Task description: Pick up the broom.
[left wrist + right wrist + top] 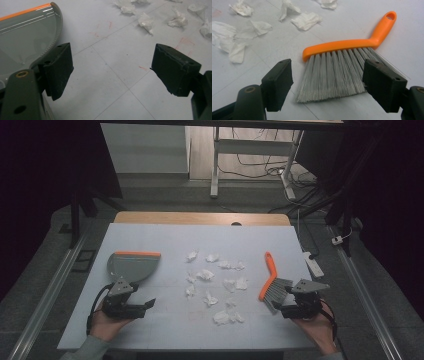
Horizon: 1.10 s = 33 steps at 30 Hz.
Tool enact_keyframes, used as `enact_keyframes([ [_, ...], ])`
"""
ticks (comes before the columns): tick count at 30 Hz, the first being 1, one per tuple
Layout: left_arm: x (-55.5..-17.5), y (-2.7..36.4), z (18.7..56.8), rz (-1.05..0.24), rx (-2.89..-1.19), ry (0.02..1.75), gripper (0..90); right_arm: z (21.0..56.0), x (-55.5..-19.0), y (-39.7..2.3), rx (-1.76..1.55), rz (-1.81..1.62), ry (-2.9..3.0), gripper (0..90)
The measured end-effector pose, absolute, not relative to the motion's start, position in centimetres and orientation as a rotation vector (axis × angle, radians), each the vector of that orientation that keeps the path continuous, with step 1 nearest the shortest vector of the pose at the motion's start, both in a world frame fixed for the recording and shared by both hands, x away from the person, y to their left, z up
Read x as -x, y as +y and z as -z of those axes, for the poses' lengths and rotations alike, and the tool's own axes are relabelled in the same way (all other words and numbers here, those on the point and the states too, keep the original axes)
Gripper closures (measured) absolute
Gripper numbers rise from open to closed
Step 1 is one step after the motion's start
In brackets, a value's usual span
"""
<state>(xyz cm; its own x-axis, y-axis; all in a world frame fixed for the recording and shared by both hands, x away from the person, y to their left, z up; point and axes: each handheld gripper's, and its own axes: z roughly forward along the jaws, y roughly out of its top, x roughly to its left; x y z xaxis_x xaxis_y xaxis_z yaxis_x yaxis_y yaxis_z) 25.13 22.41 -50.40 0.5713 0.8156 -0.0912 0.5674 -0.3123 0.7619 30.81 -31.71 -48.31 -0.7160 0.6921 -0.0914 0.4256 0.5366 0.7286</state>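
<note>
Hovering low over the desk [165,320], the right tool [328,80] stands released, its jaws spread wide with nothing between the pads, aimed at the grey bristles of the brush [344,50] lying flat just ahead. The left tool [110,72] is likewise released and holds nothing, with the dustpan [25,40] just beside its left jaw. In the high view the brush [272,282] lies at the right of the desk, the dustpan [132,265] at the left, and the crumpled paper scraps [215,280] are scattered between them. The brush looks light; its bristles are soft and would splay under a pinch, so the stiff orange handle is the likelier place to grip. The dustpan seems rigid, smooth plastic, best taken at its rear edge. The scraps look feather-light and easily scattered.
</note>
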Motion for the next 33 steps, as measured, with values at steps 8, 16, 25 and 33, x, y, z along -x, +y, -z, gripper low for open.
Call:
enact_keyframes([
  [8, -25.1, 22.3, 50.3, -0.406, -2.016, 1.098, 18.7, 48.0, -31.1, -31.3, -0.924, -0.963, 2.419, 23.7],
  [16, -25.2, 22.2, 50.4, -0.405, -2.019, 1.097, 18.7, 46.1, -31.8, -30.4, -0.938, -0.966, 2.398, 24.7],
  [25, -25.1, 22.3, 50.5, -0.421, -2.018, 1.091, 19.3, 44.0, -33.0, -28.9, -1.055, -0.851, 2.404, 26.5],
  [33, -25.1, 22.2, 50.5, -0.418, -2.022, 1.089, 19.2, 43.6, -34.9, -28.4, -1.075, -0.821, 2.387, 27.7],
])
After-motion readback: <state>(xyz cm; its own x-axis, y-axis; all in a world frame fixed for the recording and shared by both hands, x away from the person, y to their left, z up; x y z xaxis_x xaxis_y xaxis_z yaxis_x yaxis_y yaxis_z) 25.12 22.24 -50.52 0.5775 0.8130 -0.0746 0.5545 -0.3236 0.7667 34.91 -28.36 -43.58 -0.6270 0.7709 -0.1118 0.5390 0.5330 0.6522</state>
